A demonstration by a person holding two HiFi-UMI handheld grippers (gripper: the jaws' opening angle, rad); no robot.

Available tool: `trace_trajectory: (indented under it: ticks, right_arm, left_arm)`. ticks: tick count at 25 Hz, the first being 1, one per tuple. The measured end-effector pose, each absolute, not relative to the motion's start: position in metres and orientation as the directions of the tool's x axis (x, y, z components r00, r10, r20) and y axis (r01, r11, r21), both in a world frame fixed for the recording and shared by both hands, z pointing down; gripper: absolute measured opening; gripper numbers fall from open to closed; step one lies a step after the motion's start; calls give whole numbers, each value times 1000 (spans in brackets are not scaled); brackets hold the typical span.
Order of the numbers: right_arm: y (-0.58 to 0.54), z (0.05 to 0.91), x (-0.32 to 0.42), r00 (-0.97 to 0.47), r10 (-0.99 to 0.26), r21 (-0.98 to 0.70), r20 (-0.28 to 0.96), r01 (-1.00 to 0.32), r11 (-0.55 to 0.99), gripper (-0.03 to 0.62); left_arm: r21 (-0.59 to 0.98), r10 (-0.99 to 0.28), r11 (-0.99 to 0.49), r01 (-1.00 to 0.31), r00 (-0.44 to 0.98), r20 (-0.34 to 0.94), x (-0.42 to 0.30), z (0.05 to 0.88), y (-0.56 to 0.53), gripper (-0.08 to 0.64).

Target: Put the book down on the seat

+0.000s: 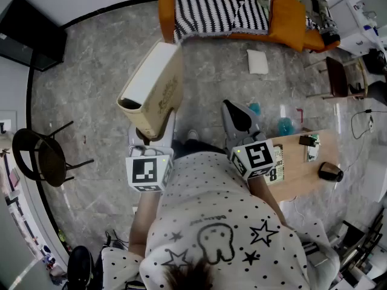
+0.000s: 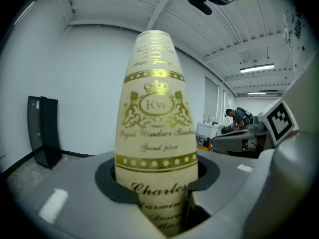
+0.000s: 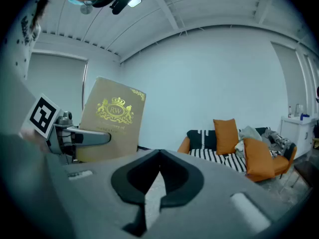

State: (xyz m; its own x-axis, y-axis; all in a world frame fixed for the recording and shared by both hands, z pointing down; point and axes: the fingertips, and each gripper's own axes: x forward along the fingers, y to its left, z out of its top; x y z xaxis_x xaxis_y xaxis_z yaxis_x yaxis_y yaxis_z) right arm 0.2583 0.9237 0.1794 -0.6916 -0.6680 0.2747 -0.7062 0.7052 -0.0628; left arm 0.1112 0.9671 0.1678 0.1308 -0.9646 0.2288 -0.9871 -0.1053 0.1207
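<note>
The left tool (image 2: 157, 171) partly hides lower spine lettering on the book (image 2: 154, 108).

Lab-like open room: orange sofa (image 1: 289, 14), wooden table (image 1: 299, 171), ceiling strip lights (image 2: 255, 67), grey stone floor (image 1: 91, 89).

Beige book (image 1: 168, 98) printed in gold

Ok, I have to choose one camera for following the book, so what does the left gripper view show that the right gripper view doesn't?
Only the left gripper view: the gold-printed spine of the book, clamped between the jaws of the left gripper, and a black panel against the wall. Only the right gripper view: the book's front cover with its gold crest, the striped sofa with orange cushions, and the jaws of the right gripper, closed on nothing. Both: the book, the white wall and the ceiling.
</note>
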Motion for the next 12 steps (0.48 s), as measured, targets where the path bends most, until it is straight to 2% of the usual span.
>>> trace_trajectory:
  ticks: [12]
  right_arm:
    - [920,182,263,-684,-676,-64,275,-715,697,-5]
  left_arm:
    - [137,-964,-117,-984,146,225,113,169,964,225]
